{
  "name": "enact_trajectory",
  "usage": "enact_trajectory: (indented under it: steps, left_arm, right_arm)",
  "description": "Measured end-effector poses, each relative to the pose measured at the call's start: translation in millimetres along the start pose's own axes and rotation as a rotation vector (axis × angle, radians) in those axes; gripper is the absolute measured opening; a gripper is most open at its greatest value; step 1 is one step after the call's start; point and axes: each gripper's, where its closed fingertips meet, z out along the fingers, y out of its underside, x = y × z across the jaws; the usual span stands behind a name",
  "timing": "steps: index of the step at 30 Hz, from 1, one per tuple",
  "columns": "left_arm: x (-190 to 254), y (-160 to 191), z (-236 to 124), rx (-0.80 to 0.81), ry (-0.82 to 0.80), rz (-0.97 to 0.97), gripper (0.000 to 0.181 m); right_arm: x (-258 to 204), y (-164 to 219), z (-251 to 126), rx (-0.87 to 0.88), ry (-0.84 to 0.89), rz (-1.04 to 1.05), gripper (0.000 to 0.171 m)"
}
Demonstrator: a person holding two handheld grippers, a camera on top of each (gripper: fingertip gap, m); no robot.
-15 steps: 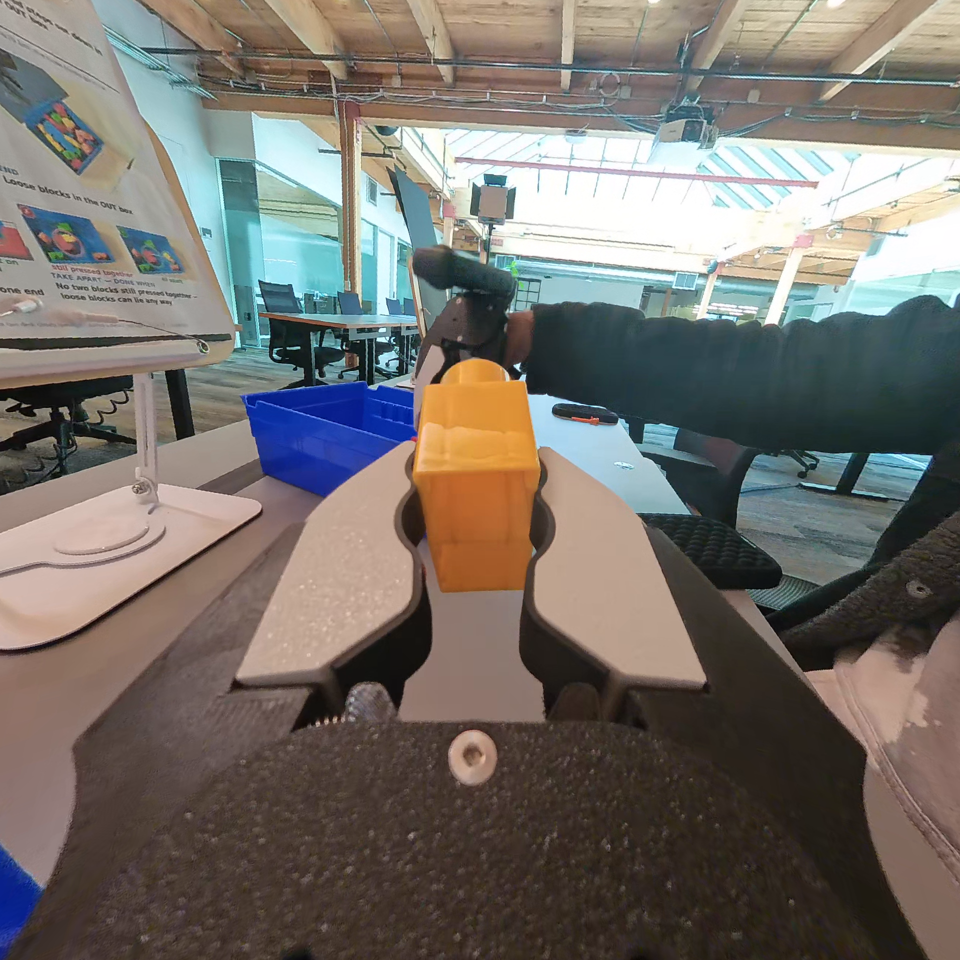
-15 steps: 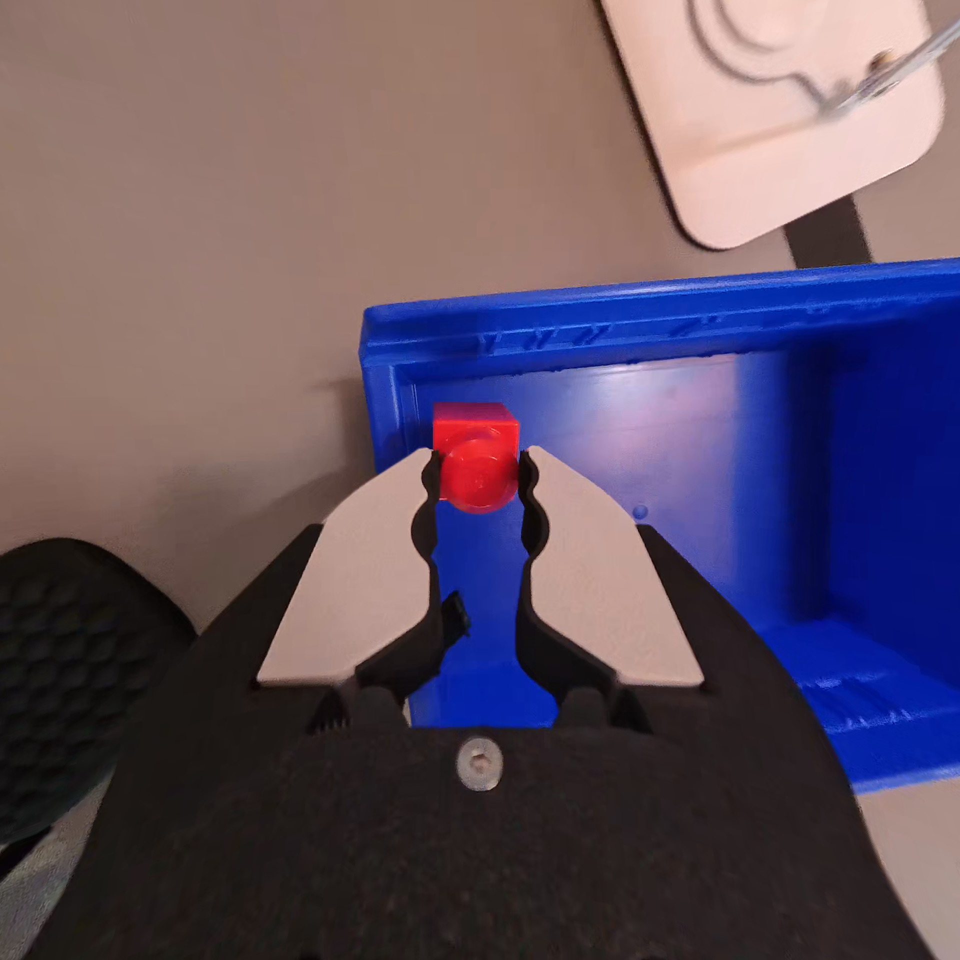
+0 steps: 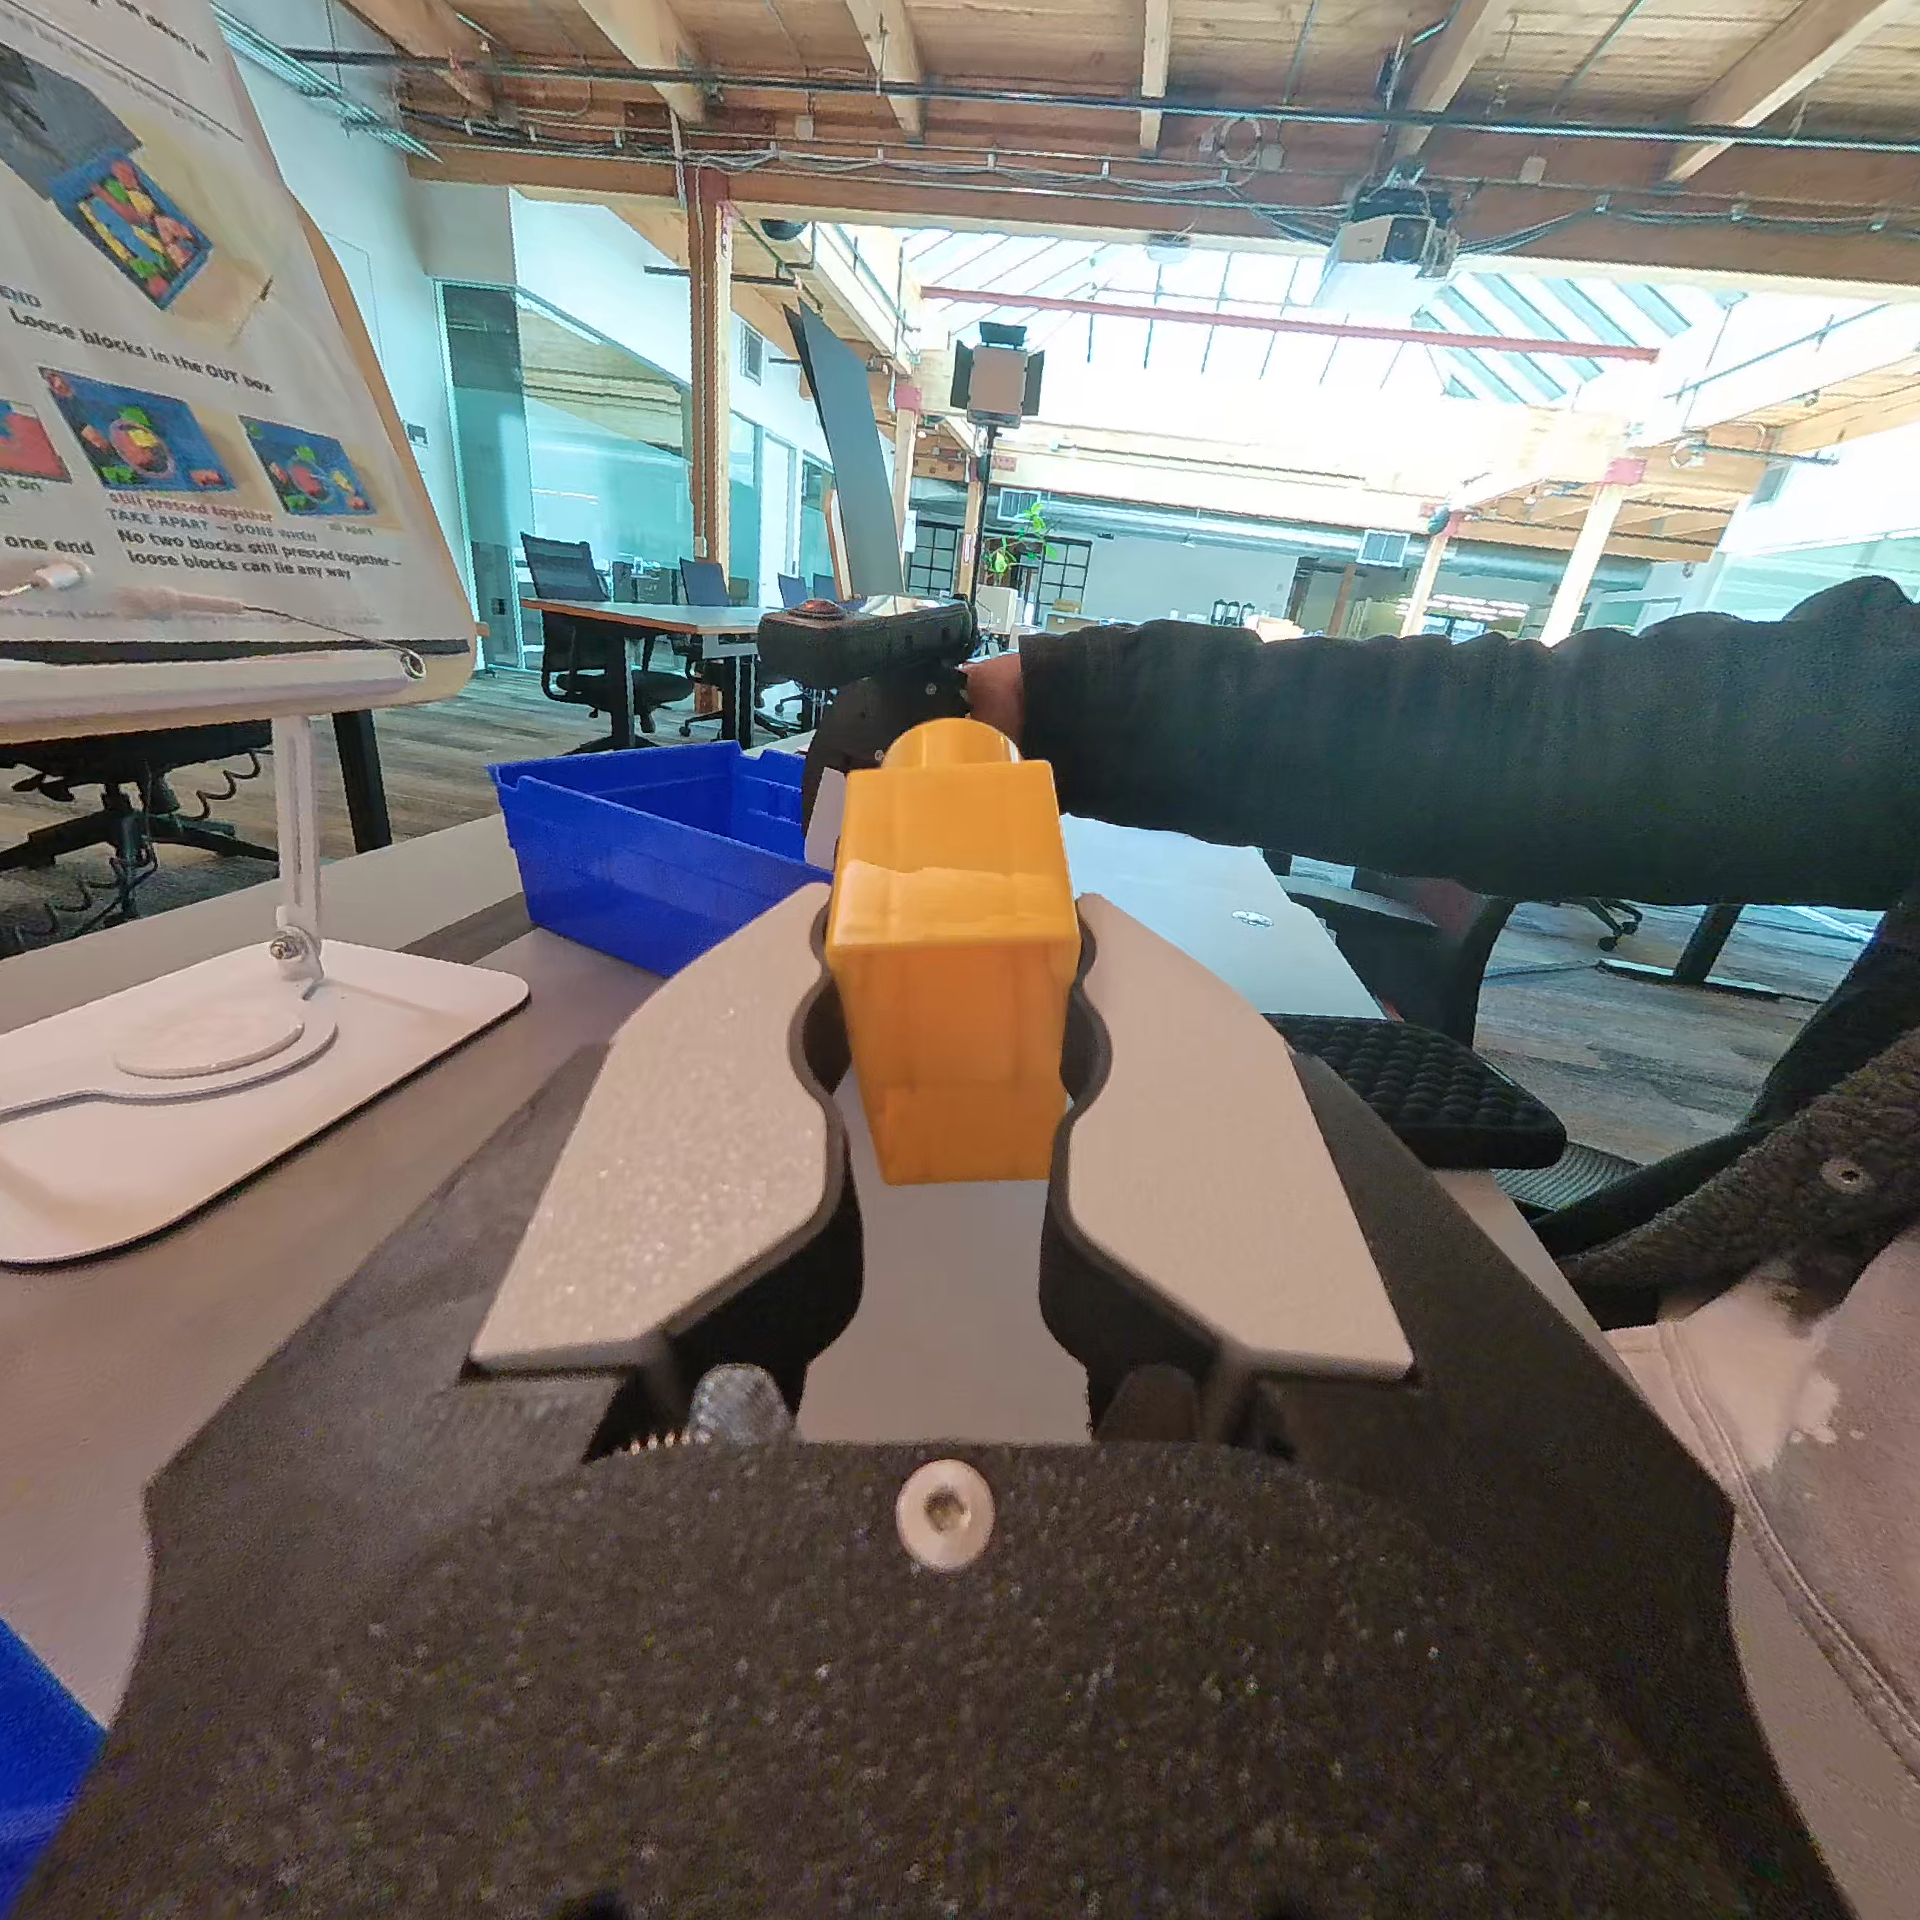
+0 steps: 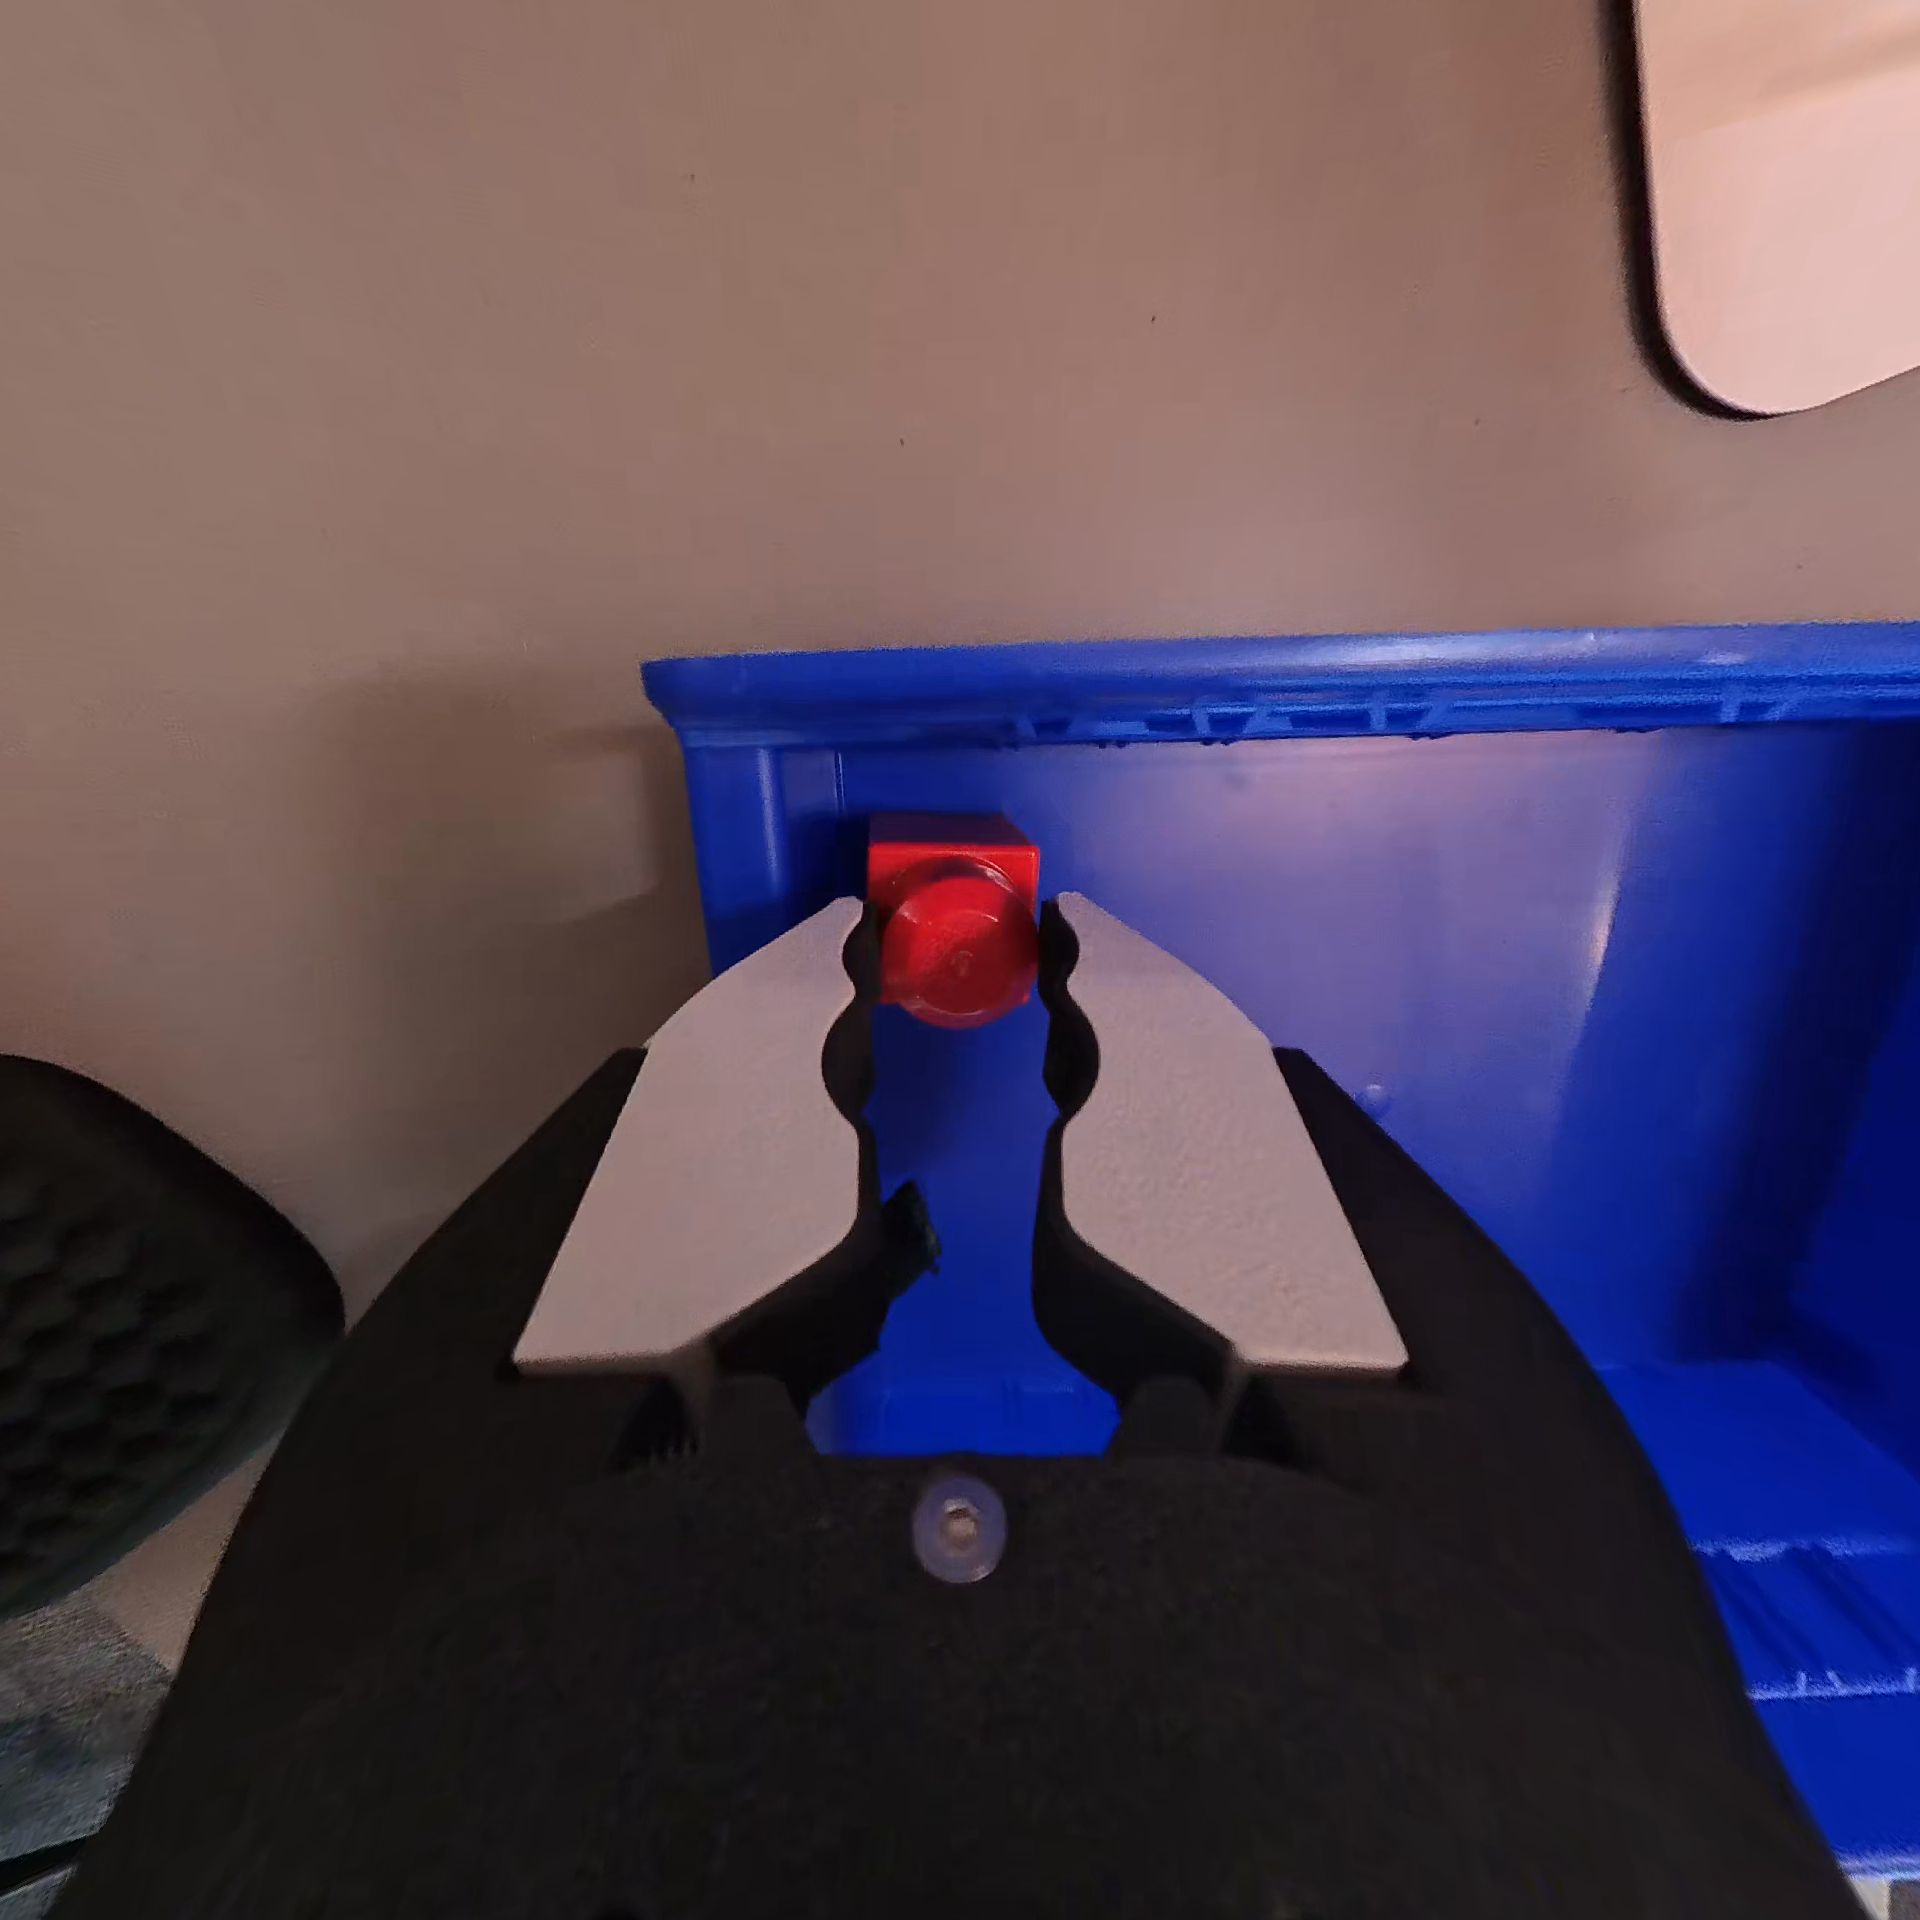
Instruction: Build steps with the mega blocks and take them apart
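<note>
- The left gripper [image 3: 954, 997] is clamped on an orange block [image 3: 951, 966], held above the counter [image 3: 156, 1382] with its stud pointing away from the camera; the block fills the gap between the fingers [image 3: 686, 1153].
- Ahead of it, the blue bin [image 3: 644, 862] stands on the counter, its near wall facing the left gripper with a bare strip of counter between them.
- To the left, the white base [image 3: 239, 1070] of a stand holding an instruction sheet [image 3: 166, 343] takes up the counter's corner, close beside the bin.
- To the right, the counter's edge falls away to a black chair armrest [image 3: 1413, 1091]; a dark sleeve [image 3: 1455, 748] reaches across above the counter towards the bin.
- The right gripper [image 4: 951, 940] points down into the bin, closed on the round stud of a red block [image 4: 954, 935].
- The red block sits in the bin's [image 4: 1247, 686] corner, close to the far wall and the left side wall; whether it touches the bin floor I cannot tell.
- The rest of the bin floor [image 4: 1351, 987] in view shows only bare blue plastic, open to the right of the gripper.
- Outside the bin's rim lies plain counter [image 4: 520, 416], with the white base's corner [image 4: 1797, 208] at upper right and the armrest [image 4: 125, 1320] at lower left.
</note>
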Motion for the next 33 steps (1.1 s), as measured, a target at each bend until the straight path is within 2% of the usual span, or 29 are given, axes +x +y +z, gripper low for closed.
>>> enact_trajectory:
  steps: [9,12,16,19,23,29,33]
  left_arm:
    - [-1.2,4.2,1.0,-0.012,-0.006,-0.009,0.039]
    - [-0.8,4.8,1.5,-0.015,-0.006,-0.006,0.039]
    - [-0.4,5.1,2.2,-0.013,-0.002,-0.007,0.039]
    - [1.5,5.4,4.1,-0.011,0.006,-0.008,0.039]
    - [7.3,6.3,9.1,-0.007,0.026,-0.007,0.039]
    - [20.4,11.0,20.9,-0.015,0.073,-0.005,0.039]
    - [29.2,14.8,28.7,-0.023,0.097,0.011,0.039]
  right_arm:
    - [-1.0,1.1,-2.5,0.018,0.007,-0.016,0.033]
    - [-0.4,-0.7,-22.5,0.066,0.006,0.000,0.040]
    - [-1.3,-8.6,-67.9,0.168,0.052,-0.009,0.045]
    - [-14.1,-31.6,-101.9,0.331,0.064,-0.037,0.046]
    - [-59.7,-79.0,-127.2,0.585,-0.022,-0.124,0.044]
    - [-142.3,-142.9,-124.5,0.814,-0.203,-0.263,0.044]
    - [-176.3,-170.8,-112.4,0.918,-0.281,-0.283,0.044]
